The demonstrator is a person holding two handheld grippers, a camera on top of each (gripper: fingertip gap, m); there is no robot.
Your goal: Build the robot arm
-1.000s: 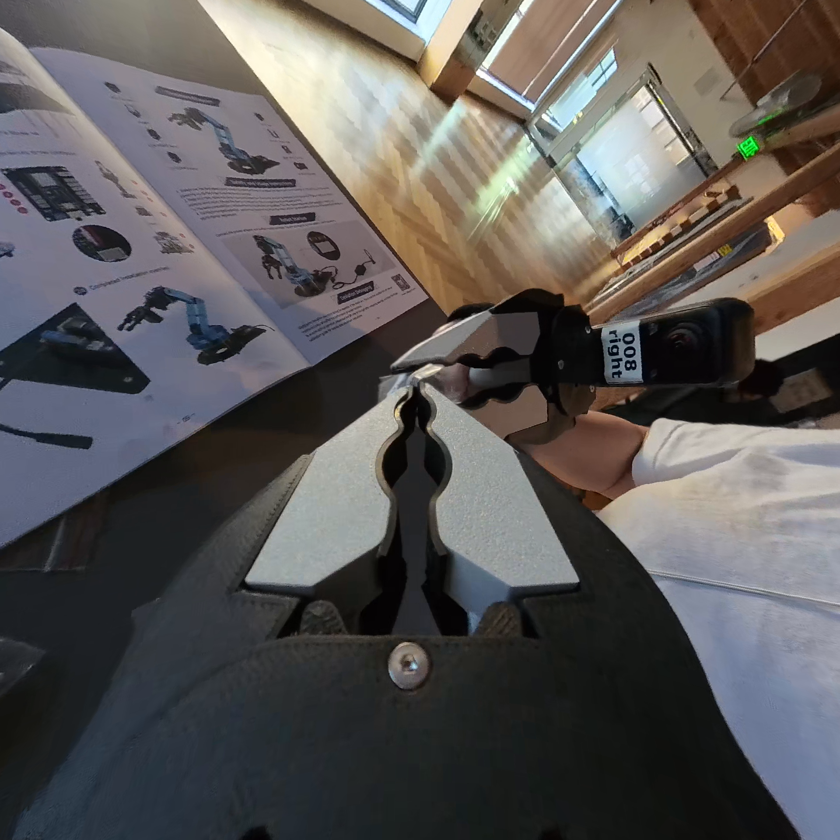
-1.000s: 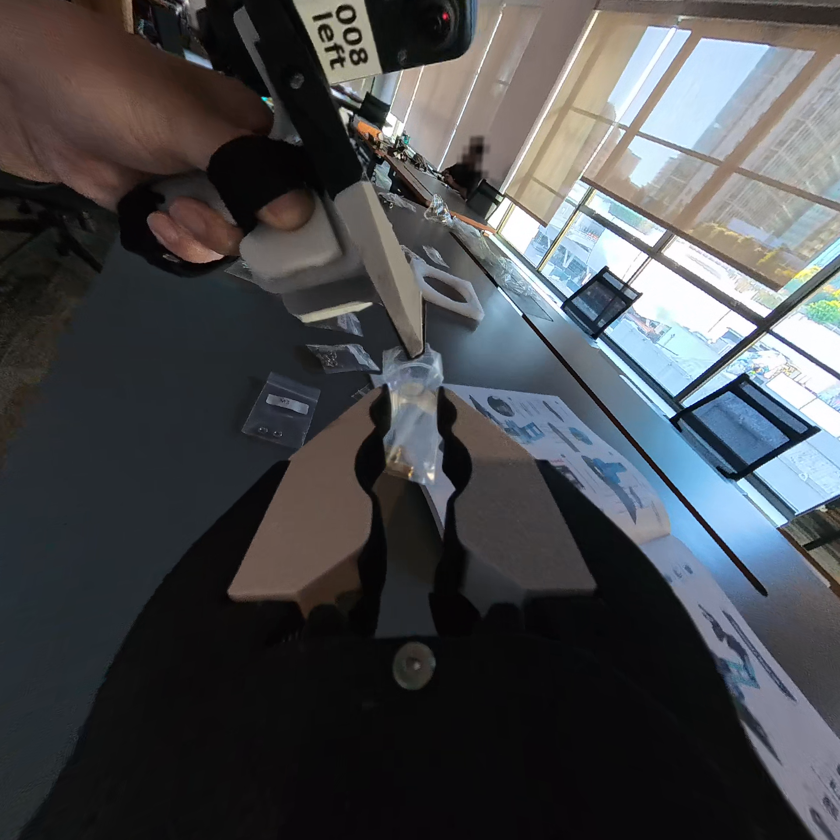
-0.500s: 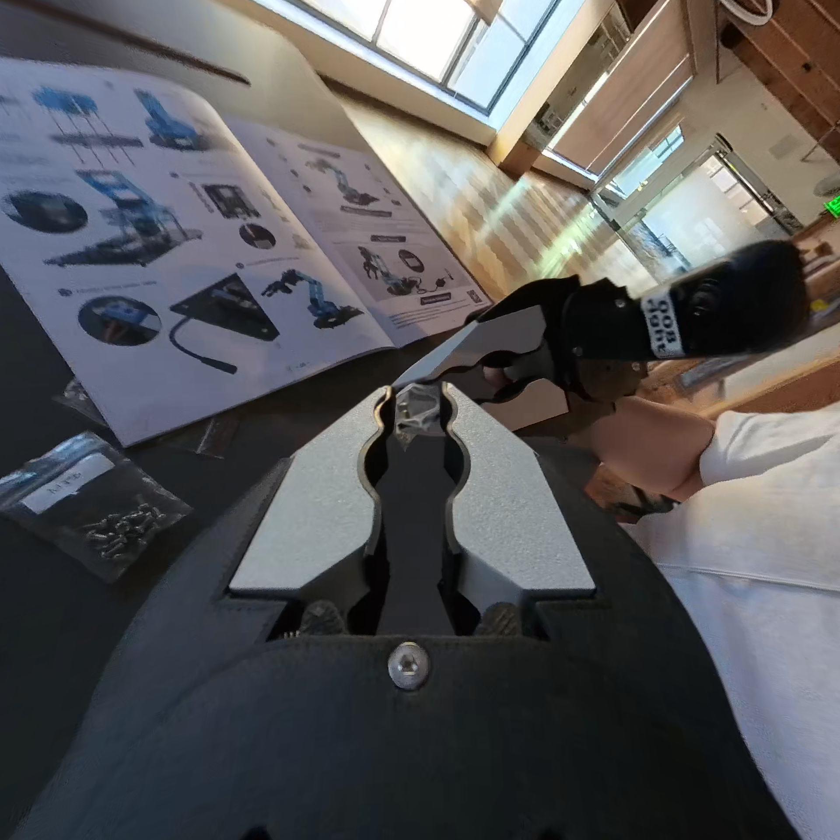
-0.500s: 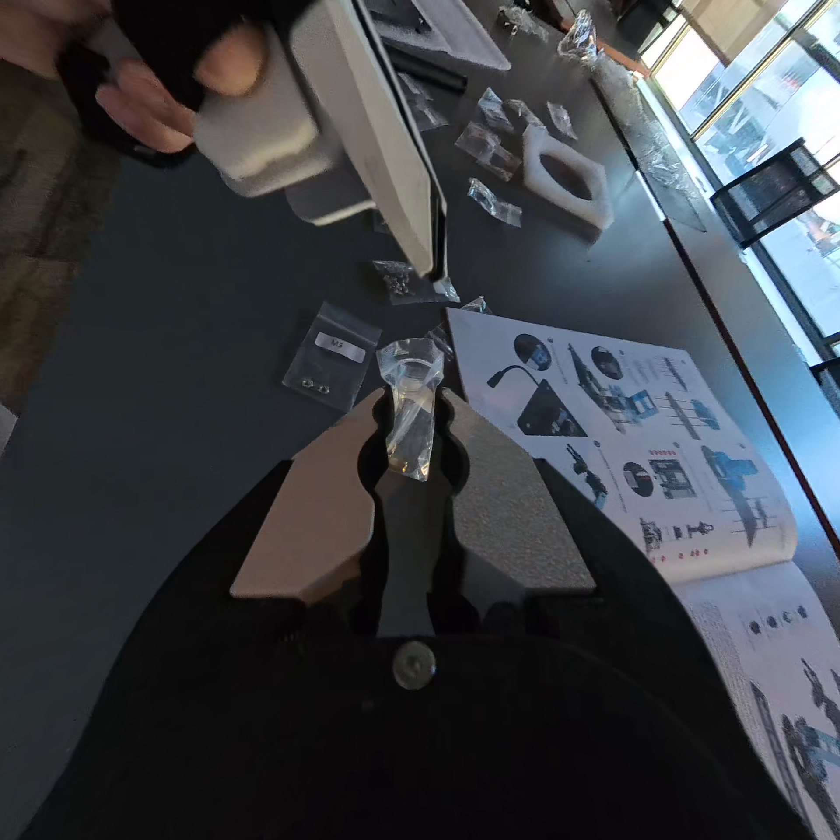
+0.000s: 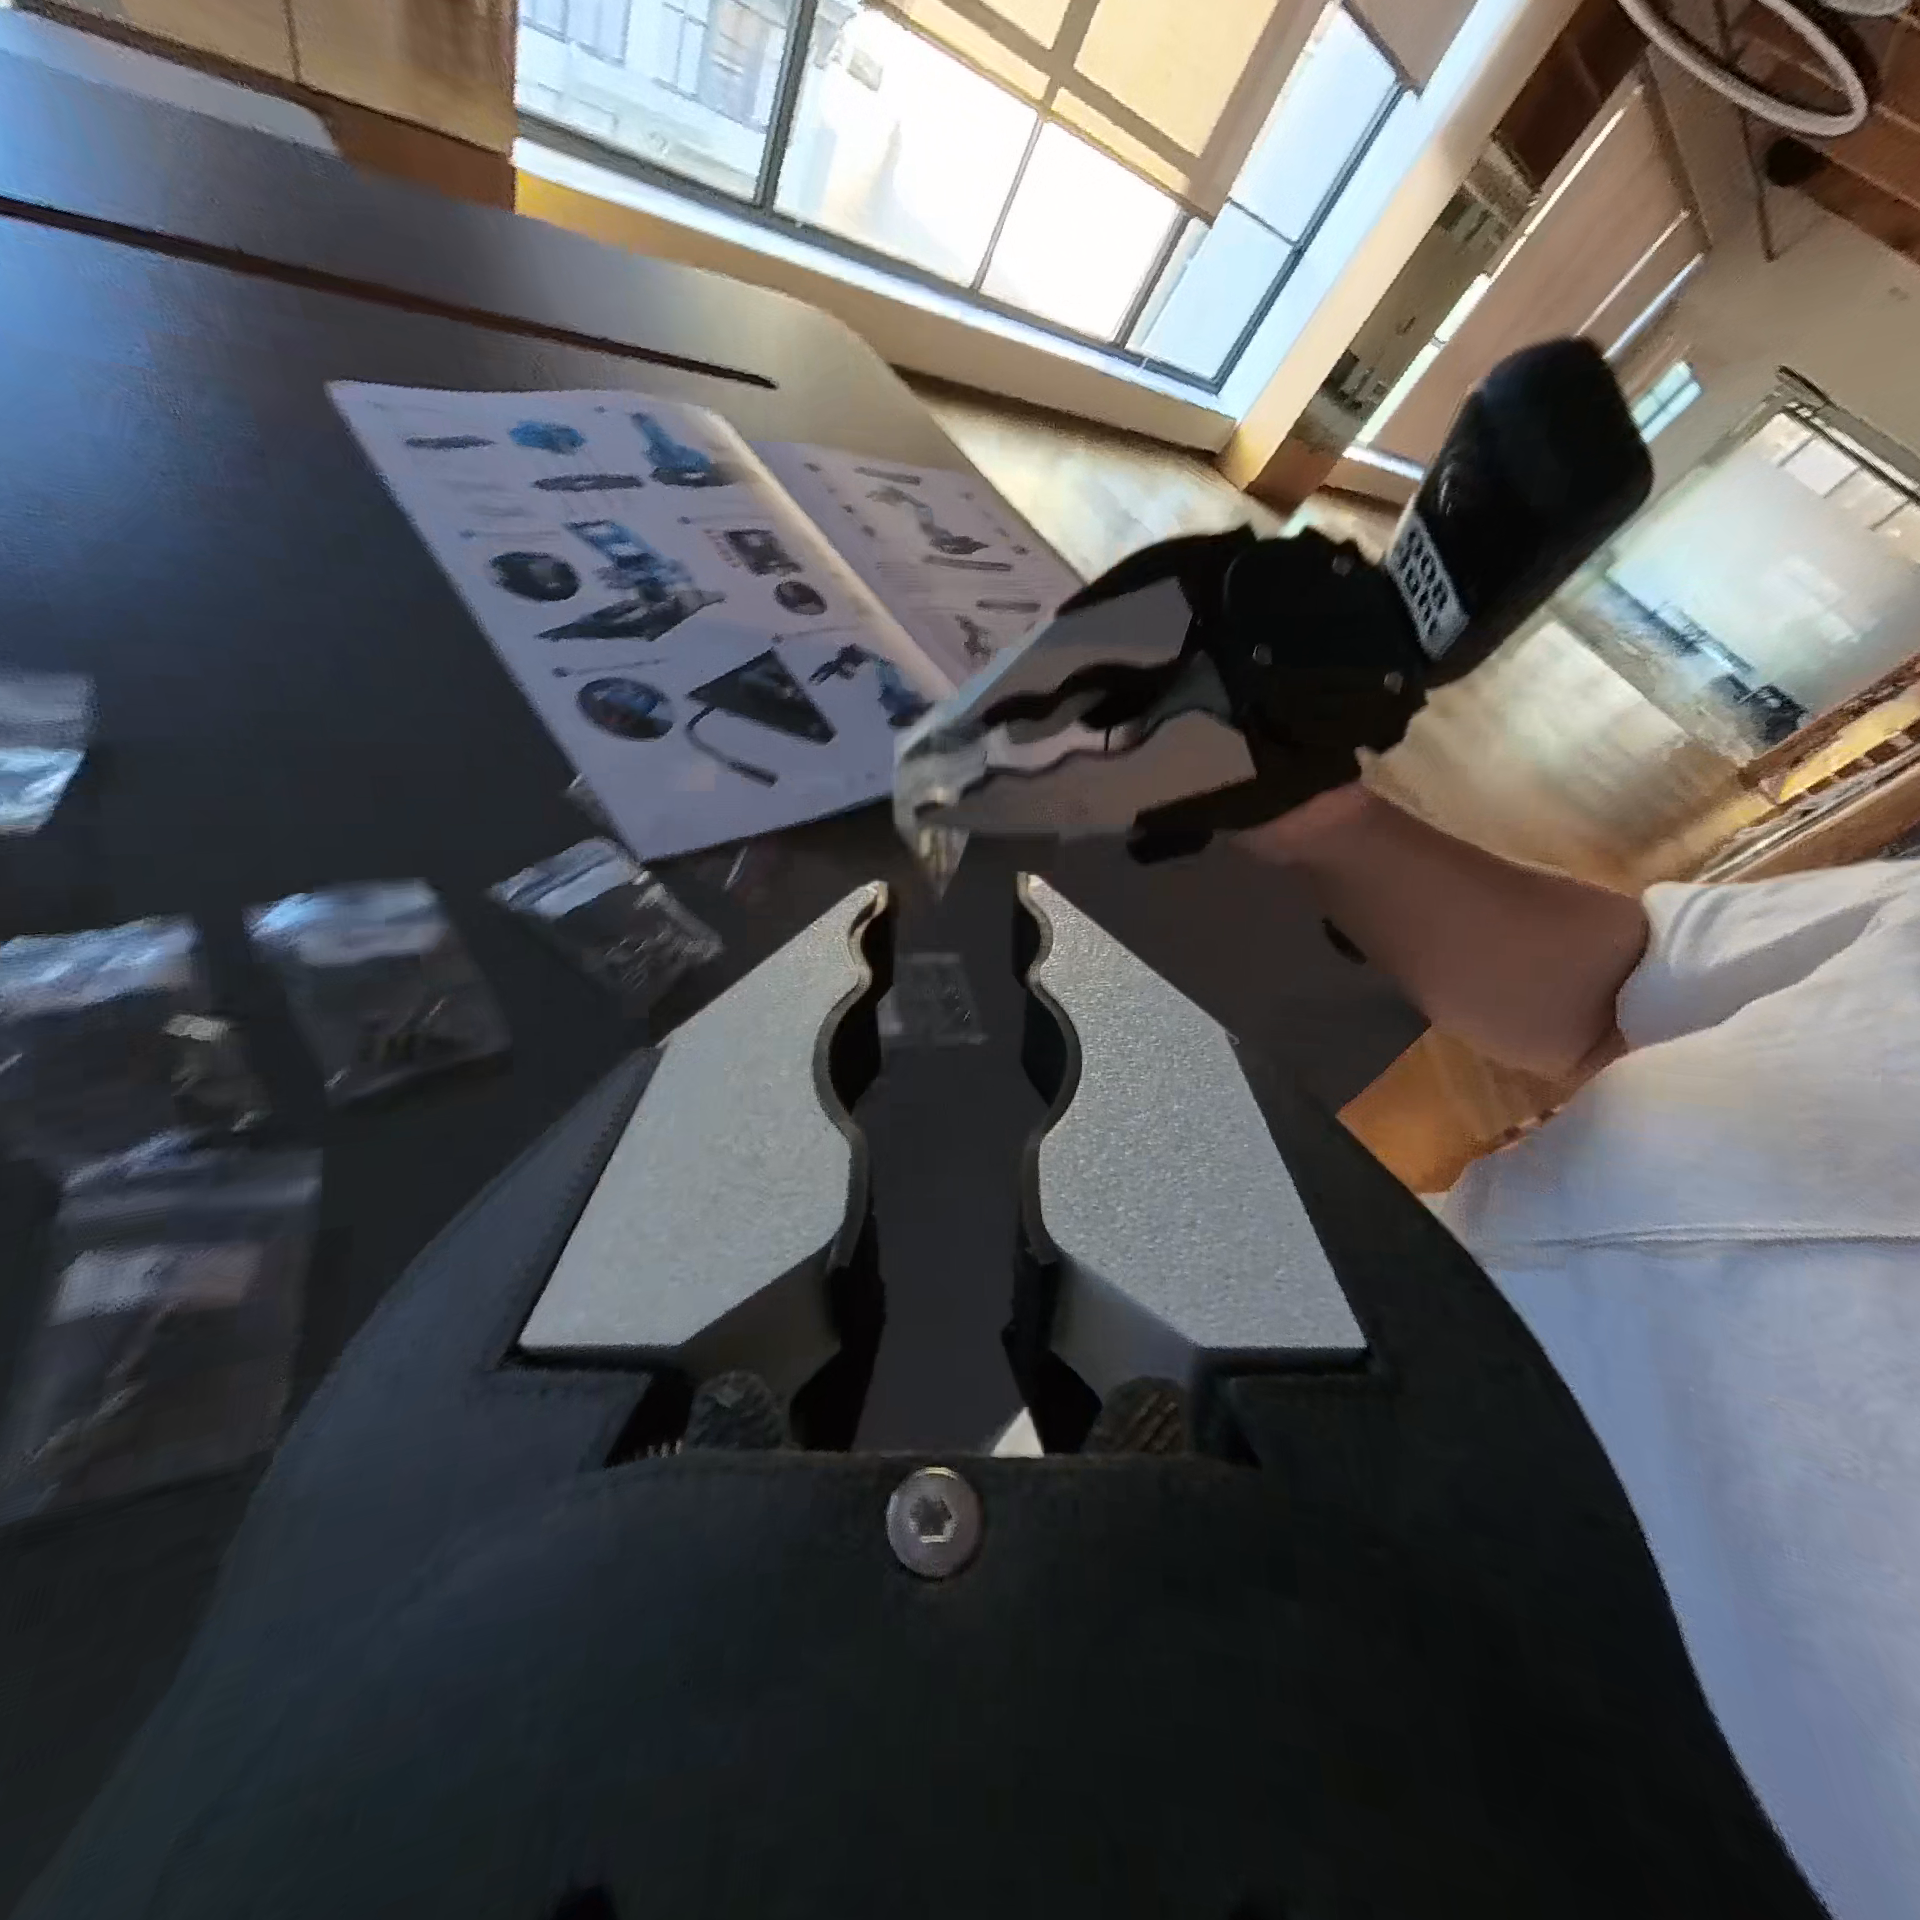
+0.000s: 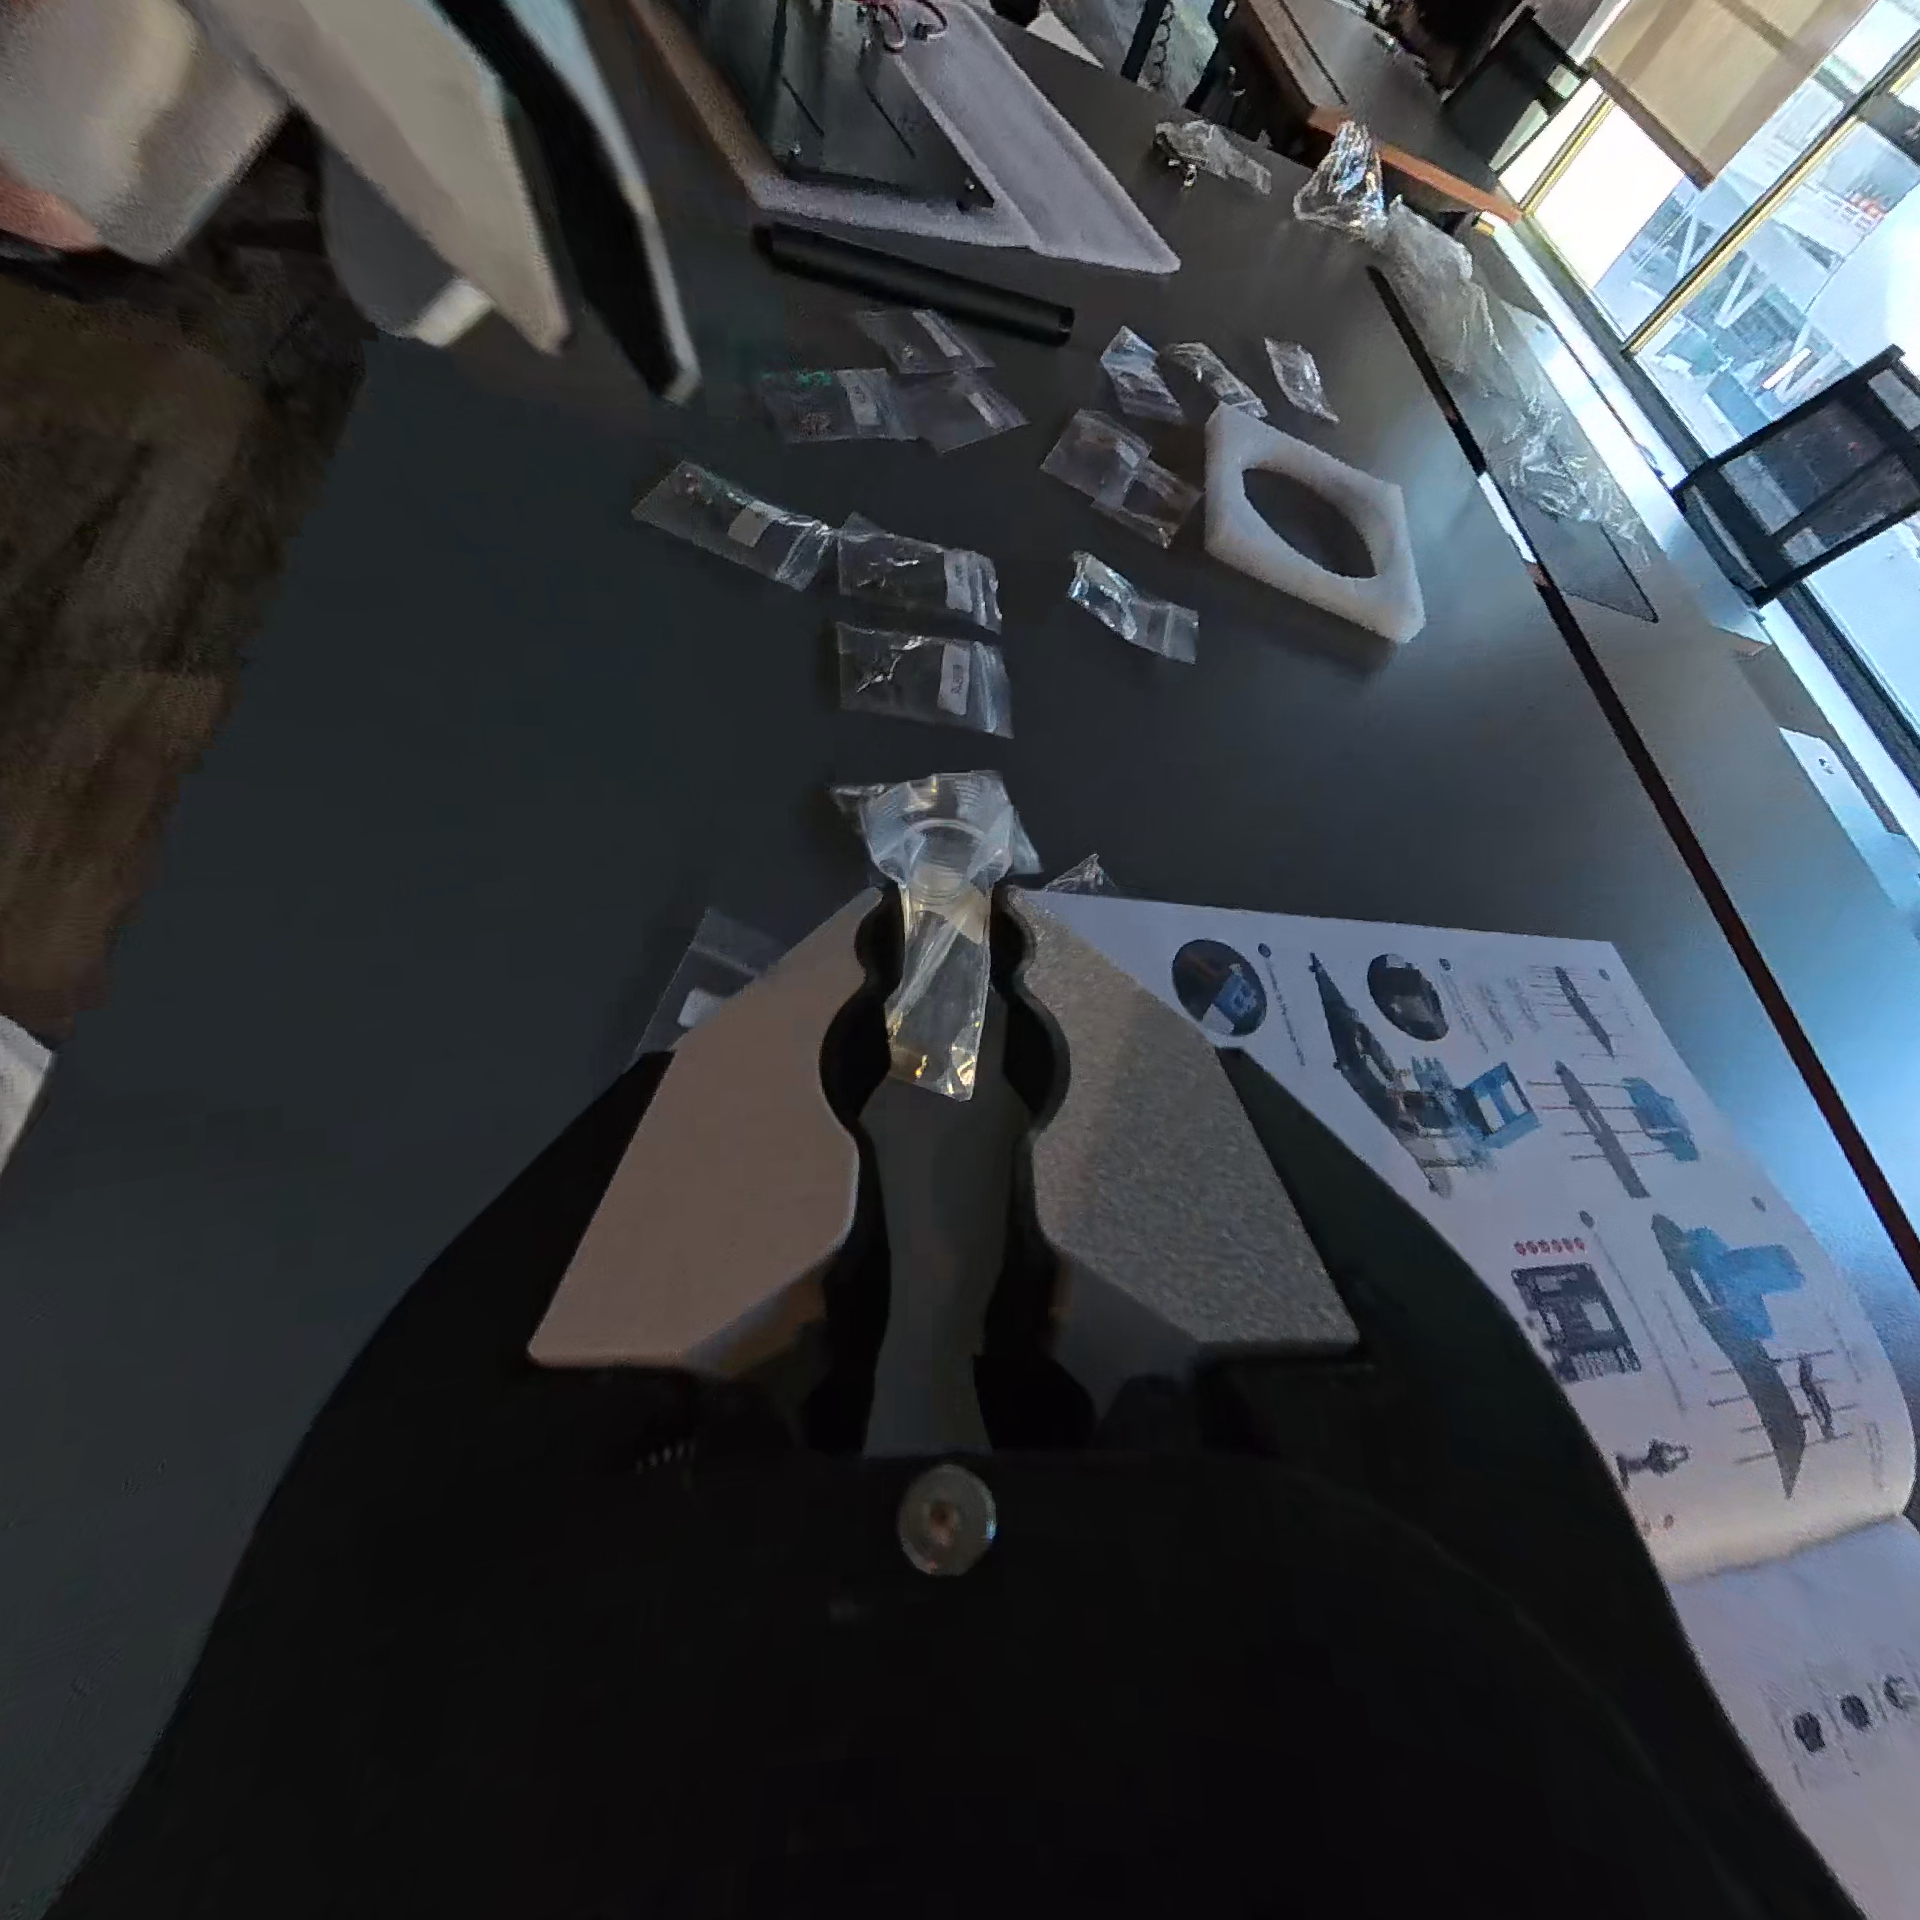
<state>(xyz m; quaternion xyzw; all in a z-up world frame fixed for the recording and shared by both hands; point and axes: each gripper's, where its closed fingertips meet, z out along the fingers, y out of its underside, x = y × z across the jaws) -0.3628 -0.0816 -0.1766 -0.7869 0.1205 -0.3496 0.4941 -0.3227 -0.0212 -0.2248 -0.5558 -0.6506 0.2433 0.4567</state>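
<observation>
The right tongs pinch a small clear plastic bag near its middle, held above the dark table at the frame's centre. The grip looks thin: slick film could slide out and drop among the other parts bags lying beyond. The left tongs stand apart, empty, tilted down over the table. In the left wrist view's right half, the right tongs angle down-left beside the open booklet.

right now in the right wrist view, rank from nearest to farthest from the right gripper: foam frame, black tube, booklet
1. booklet, just right of the right gripper
2. foam frame, farther ahead on the right
3. black tube, farthest, far end of the table
</observation>
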